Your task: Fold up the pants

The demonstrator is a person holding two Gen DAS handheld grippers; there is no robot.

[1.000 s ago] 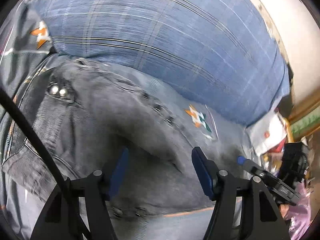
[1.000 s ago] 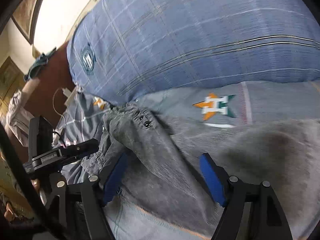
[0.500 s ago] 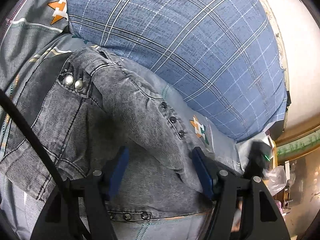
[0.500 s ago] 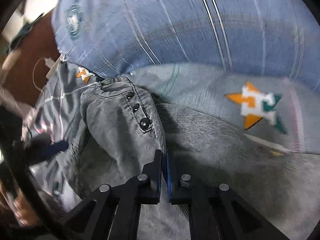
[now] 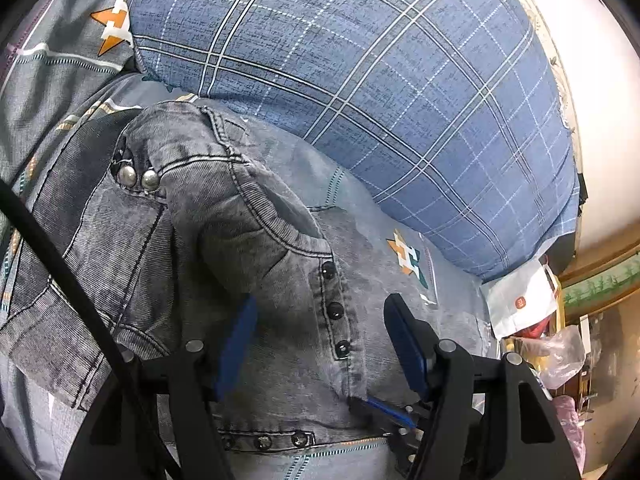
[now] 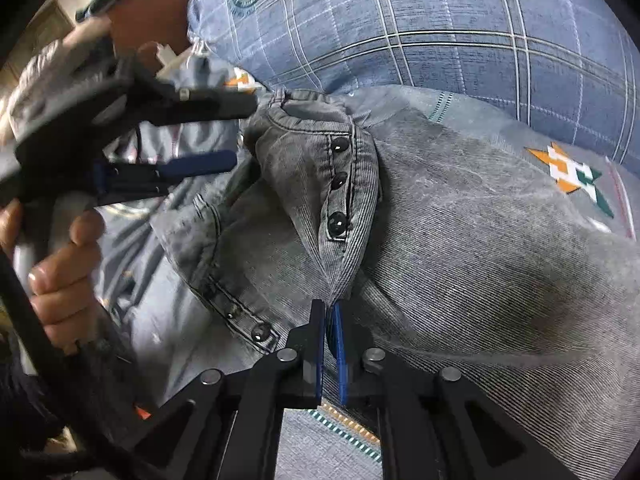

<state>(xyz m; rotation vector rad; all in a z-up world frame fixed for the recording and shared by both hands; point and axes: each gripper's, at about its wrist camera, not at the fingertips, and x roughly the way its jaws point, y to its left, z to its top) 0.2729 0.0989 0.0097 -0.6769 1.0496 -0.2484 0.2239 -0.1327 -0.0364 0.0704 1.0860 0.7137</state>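
Note:
Grey denim pants (image 5: 224, 232) lie bunched on a grey patterned bedsheet (image 5: 400, 216), their dark-buttoned fly raised in a ridge. My left gripper (image 5: 322, 340) hovers open over that ridge, its blue pads (image 5: 404, 344) on either side of the buttons and clear of the cloth. In the right wrist view the pants (image 6: 460, 216) fill the middle. My right gripper (image 6: 330, 308) is shut on a pinch of denim just below the fly's lowest button. The left gripper (image 6: 236, 132) shows there too, open, at the upper left, held by a hand (image 6: 60, 264).
A big blue plaid pillow (image 5: 380, 100) lies right behind the pants and also fills the top of the right wrist view (image 6: 440, 20). A white bag (image 5: 520, 304) and plastic clutter sit past the bed's right edge, by a pale wall.
My right gripper went from open to shut, dropped toward the fly and now pinches denim below the buttons. The left gripper stayed open while rolling and shifting slightly over the fly.

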